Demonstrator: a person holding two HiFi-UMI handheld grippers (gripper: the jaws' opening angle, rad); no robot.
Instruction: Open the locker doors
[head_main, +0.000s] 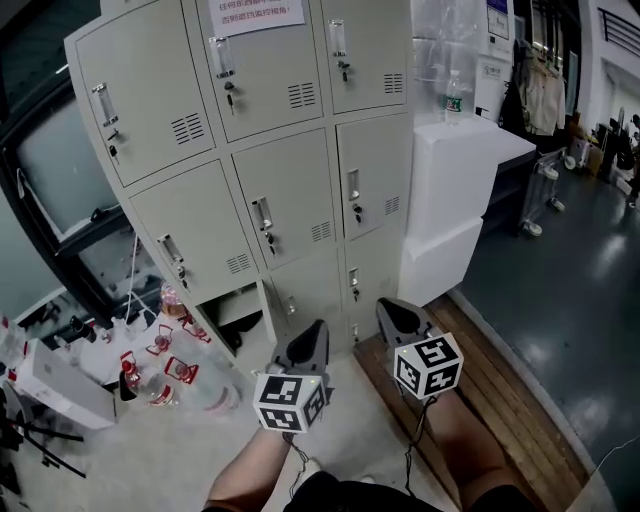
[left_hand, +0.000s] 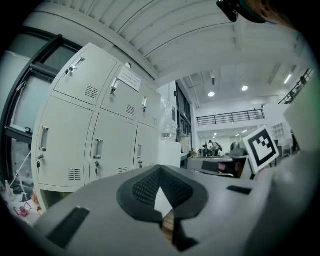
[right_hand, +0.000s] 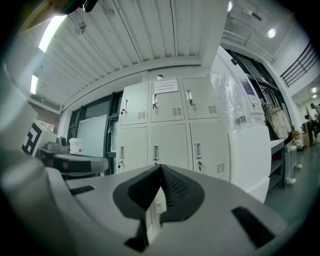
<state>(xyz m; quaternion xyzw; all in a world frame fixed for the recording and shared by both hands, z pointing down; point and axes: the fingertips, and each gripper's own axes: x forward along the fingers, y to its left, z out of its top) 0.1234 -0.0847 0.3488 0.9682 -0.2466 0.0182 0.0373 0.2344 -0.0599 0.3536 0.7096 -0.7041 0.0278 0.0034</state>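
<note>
A cream metal locker bank (head_main: 270, 150) stands ahead, three columns wide, with its handled doors closed. Its lowest left compartment (head_main: 232, 308) shows a dark gap. My left gripper (head_main: 316, 328) and right gripper (head_main: 387, 306) hover side by side low in front of the bottom row, apart from the doors. Both are shut with nothing between their jaws. In the left gripper view the lockers (left_hand: 95, 135) sit to the left beyond the closed left gripper (left_hand: 160, 168). In the right gripper view the doors (right_hand: 165, 125) face the closed right gripper (right_hand: 161, 167) straight on.
A white boxy cabinet (head_main: 455, 190) with a water bottle (head_main: 453, 97) on top stands against the lockers' right side. Wooden planks (head_main: 500, 400) lie below it. Bottles and red items (head_main: 160, 365) clutter the floor at the left, by a dark-framed window (head_main: 60, 170).
</note>
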